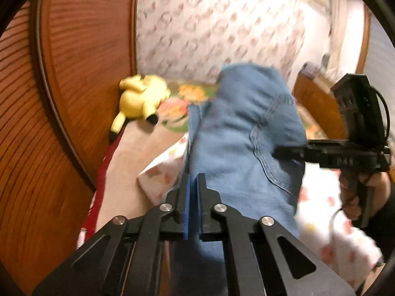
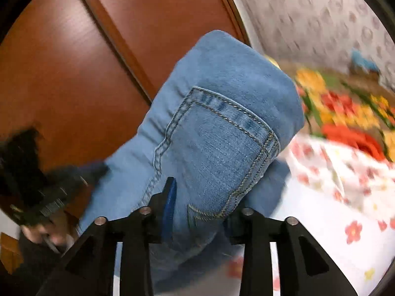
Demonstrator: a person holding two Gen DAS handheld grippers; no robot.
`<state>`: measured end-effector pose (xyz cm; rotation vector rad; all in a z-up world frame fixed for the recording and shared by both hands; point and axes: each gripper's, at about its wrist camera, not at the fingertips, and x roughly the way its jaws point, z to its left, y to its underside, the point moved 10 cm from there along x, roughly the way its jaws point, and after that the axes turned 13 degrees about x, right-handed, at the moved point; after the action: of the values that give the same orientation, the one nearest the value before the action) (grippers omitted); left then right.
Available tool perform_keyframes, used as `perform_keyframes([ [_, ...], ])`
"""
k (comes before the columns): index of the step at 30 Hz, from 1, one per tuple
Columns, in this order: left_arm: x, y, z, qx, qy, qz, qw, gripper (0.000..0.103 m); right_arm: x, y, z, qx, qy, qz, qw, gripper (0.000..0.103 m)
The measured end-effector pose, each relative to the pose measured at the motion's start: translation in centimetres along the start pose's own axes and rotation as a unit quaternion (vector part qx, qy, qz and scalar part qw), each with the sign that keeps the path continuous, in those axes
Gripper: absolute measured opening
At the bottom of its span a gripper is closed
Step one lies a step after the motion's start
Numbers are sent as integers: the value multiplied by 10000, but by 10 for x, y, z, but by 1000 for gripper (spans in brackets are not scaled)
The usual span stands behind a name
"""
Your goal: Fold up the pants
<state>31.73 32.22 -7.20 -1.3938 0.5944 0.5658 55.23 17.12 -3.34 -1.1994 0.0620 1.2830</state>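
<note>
Both grippers hold blue jeans above bed

Light-blue denim pants; yellow plush; white floral sheet.

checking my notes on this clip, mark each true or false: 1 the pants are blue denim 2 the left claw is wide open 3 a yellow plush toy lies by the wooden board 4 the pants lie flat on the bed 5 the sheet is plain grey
1. True: the pants are blue denim.
2. False: the left claw is shut.
3. True: the yellow plush toy lies against the wooden board.
4. False: they are bunched and lifted, with the right claw around them.
5. False: the sheet is white with flowers.
</note>
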Motion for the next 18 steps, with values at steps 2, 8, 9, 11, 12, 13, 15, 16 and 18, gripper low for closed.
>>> perform_keyframes([
  [2, 13, 7, 2, 7, -14, 138, 9999, 5, 9, 3, -17, 38, 218, 56, 9997, 40],
  [8, 2, 10, 12, -86, -100, 37, 9999, 5, -8, -4, -18, -156, 249, -4, 9996, 46],
  [9, -2, 7, 10, -86, -118, -21, 9999, 7, -13, -4, -16, -268, 345, -25, 9990, 46],
  [11, -15, 1, 3, -96, -116, -143, 9998, 19, -25, -2, -13, -398, 479, -85, 9980, 47],
  [12, -16, -1, 2, -92, -120, -177, 9997, 30, -26, -8, -13, -448, 539, -133, 9975, 47],
  [13, -21, -3, -2, -67, -139, -239, 9996, 37, -28, -12, -13, -515, 639, -247, 9963, 47],
  [15, -20, -6, -5, -13, -140, -327, 9994, 52, -48, -19, -7, -583, 810, -638, 9930, 47],
  [16, -21, -6, -11, 42, -119, -341, 9993, 54, -64, -23, 1, -584, 790, -824, 9917, 47],
  [18, -20, -6, -17, 68, -72, -353, 9993, 64, -82, -25, 13, -574, 647, -1017, 9910, 47],
])
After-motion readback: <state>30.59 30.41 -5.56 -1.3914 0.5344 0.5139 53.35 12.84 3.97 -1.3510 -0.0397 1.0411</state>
